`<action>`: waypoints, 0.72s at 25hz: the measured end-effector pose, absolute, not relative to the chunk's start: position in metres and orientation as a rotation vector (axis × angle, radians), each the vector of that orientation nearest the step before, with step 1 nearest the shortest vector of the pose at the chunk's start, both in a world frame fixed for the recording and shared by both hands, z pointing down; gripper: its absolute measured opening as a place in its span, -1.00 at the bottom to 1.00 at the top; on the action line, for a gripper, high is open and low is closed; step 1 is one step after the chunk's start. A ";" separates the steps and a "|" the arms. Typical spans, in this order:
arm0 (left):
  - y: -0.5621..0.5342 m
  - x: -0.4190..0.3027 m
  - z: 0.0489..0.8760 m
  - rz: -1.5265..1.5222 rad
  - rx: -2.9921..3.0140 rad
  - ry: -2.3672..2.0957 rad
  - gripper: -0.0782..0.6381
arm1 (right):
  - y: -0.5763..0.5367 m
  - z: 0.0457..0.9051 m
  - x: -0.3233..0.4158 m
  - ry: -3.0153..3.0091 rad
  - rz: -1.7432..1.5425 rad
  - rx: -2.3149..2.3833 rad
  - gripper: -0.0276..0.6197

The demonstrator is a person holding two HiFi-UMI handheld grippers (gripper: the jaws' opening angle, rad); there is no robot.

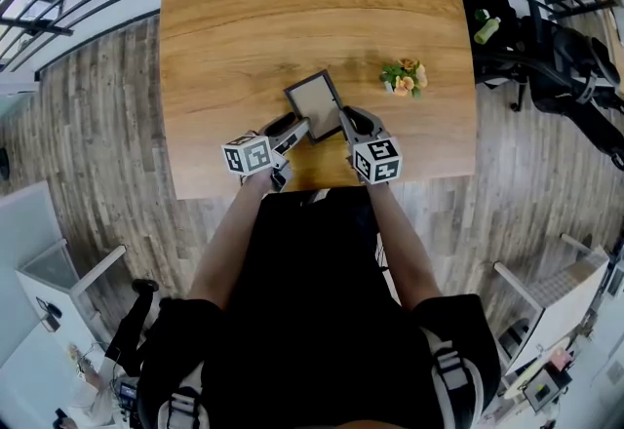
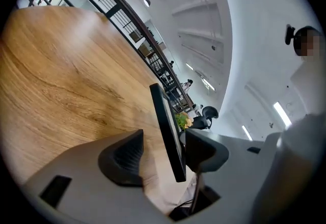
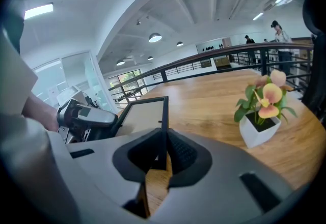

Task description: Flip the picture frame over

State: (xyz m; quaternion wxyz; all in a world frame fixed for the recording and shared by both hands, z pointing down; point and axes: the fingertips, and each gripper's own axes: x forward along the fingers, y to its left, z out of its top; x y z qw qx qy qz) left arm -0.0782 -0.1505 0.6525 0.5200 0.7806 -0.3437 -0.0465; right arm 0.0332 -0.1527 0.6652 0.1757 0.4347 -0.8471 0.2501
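Jaws of the right gripper (image 3: 164,152) are clenched on the thin dark edge of the picture frame (image 3: 144,115), whose pale panel faces left. Those of the left gripper (image 2: 164,142) stand released, with the frame's edge between them: it is just beside one pad and clear of the other. Both grippers hold the frame tilted over the near part of the wooden surface (image 1: 292,8), about midway across. A small potted flower (image 1: 404,78) stands to the right, apart from the frame.

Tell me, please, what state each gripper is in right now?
Left gripper: open, picture frame between its jaws, not clamped.
Right gripper: closed on the picture frame's edge.
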 end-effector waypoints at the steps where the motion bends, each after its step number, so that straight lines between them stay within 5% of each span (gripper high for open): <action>1: -0.152 -0.077 0.651 -0.137 1.858 -0.810 0.00 | -0.153 0.665 0.033 -2.401 0.707 1.231 -0.76; 5: -0.155 -0.074 0.642 -0.190 1.842 -0.784 -0.11 | -0.152 0.665 0.034 -2.414 0.708 1.226 -0.76; 10: -0.159 -0.076 0.639 -0.207 1.839 -0.794 -0.49 | -0.151 0.663 0.033 -2.423 0.703 1.219 -0.76; 18: -0.160 -0.076 0.634 -0.229 1.860 -0.839 -0.55 | -0.150 0.663 0.034 -2.419 0.702 1.212 -0.76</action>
